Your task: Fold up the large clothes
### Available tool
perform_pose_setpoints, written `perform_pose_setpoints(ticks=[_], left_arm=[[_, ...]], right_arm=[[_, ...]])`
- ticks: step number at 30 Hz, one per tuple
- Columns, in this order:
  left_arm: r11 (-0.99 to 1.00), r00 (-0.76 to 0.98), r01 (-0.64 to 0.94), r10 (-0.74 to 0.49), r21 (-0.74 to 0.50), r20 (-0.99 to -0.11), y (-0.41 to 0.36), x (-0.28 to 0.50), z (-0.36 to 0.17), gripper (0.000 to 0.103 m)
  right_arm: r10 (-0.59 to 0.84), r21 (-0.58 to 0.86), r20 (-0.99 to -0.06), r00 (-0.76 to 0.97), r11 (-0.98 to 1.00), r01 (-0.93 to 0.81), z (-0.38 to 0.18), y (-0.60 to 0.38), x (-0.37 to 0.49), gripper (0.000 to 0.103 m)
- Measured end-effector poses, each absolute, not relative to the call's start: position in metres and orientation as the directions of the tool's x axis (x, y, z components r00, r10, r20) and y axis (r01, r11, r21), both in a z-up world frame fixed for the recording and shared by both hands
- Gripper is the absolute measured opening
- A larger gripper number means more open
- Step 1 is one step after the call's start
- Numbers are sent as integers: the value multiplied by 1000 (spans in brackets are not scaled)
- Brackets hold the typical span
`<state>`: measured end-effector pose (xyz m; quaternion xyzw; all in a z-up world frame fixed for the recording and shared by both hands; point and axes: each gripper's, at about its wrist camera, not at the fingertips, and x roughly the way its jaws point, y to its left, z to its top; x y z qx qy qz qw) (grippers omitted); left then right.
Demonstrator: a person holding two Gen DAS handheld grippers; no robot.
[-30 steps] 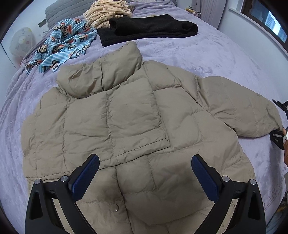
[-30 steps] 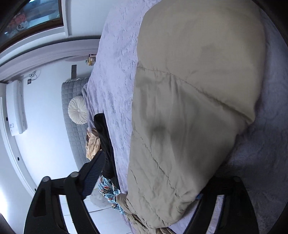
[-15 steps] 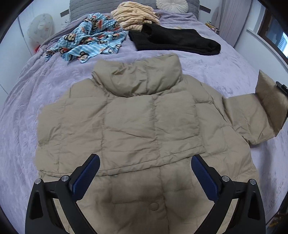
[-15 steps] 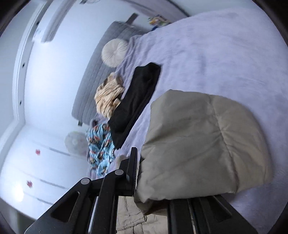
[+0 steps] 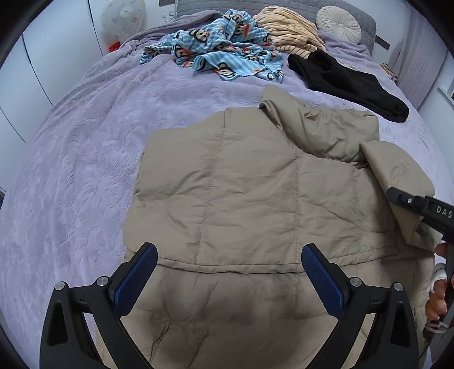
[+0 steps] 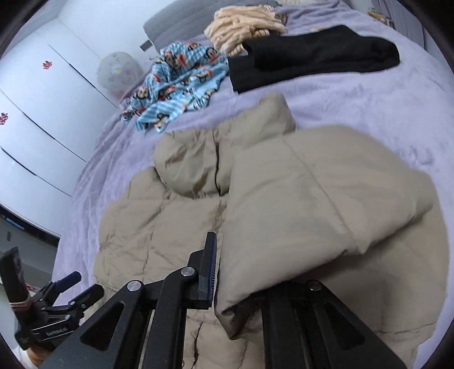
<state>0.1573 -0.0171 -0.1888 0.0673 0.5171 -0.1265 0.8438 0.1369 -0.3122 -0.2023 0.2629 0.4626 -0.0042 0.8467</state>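
A beige puffer jacket [image 5: 241, 198] lies flat on the purple bed cover [image 5: 71, 156], collar towards the headboard. My left gripper [image 5: 228, 251] hangs open over its lower left part, with nothing between the blue pads. My right gripper [image 6: 235, 283] is shut on the cuff of the jacket's right sleeve [image 6: 298, 213]. The sleeve is lifted and doubled over the jacket's body [image 6: 142, 221]. In the left wrist view the right gripper [image 5: 420, 204] comes in from the right edge with the sleeve [image 5: 397, 167] draped over it. Its far finger is hidden under the fabric.
Near the headboard lie a blue monkey-print cloth [image 5: 221, 48], a striped cream garment [image 5: 286, 31], a black garment [image 5: 349, 82] and a round cushion [image 5: 337, 24]. White wardrobe doors [image 6: 37, 113] stand left of the bed. A person's hand [image 5: 437, 295] shows at the right edge.
My right gripper shut on the sleeve cuff, lifted it and swung it in over the jacket's body. My left gripper slid towards the jacket's left side, still open.
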Motion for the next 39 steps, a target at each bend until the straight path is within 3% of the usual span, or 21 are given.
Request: perform_pose_setpoints(ticks=[4,6,7,8,12,18,19,20,22,29,35,36,38,39], left_arm=[[960,417,276,-160,-42,-895,-13,161,-199,102],[959,410,278,-176,-61,-895,-16,163,-203,102],[957,407,280,-186,-71,-894,-19,165,-204,102],[956,405,283,-197,-82,-893,-22,166,-205,102],[946,397,300,-241,-123,-886,-34,169,-206,102],[937,392,293,-299,-190,-870,-35,186,-207,102],[935,391,292,-308,-201,-867,-34,189,-208,102],[934,387,290,-315,-210,-867,-33,192,-209,102],[925,361,294,-341,-241,-868,-29,198,-212,102],[837,288,248,-545,-488,-787,5,216,-212,102],[710,205,223,-704,-668,-680,20,227,-216,102],[684,191,217,-729,-696,-657,21,228,-217,102],[638,158,204,-770,-743,-618,19,229,-221,102],[629,149,198,-777,-752,-611,17,230,-222,102]], right_arm=[[218,427,-819,531,850,310,-222,-308,133,19],[231,452,-812,537,830,327,-220,-309,134,40],[250,476,-799,547,819,320,-217,-309,134,69],[258,488,-789,558,815,313,-211,-308,136,86],[264,513,-768,583,799,314,-189,-310,125,86],[196,621,-712,674,623,475,-190,-360,79,86],[189,634,-708,681,596,493,-191,-369,78,77],[181,644,-704,687,571,509,-192,-377,78,44],[157,630,-715,681,567,531,-190,-382,84,13],[207,482,-701,683,843,240,-150,-299,122,13],[267,336,-815,515,941,44,-180,-216,127,17],[251,300,-848,467,953,32,-191,-206,129,21],[231,255,-885,404,967,7,-208,-193,129,51],[228,246,-891,392,969,-4,-211,-189,127,61]])
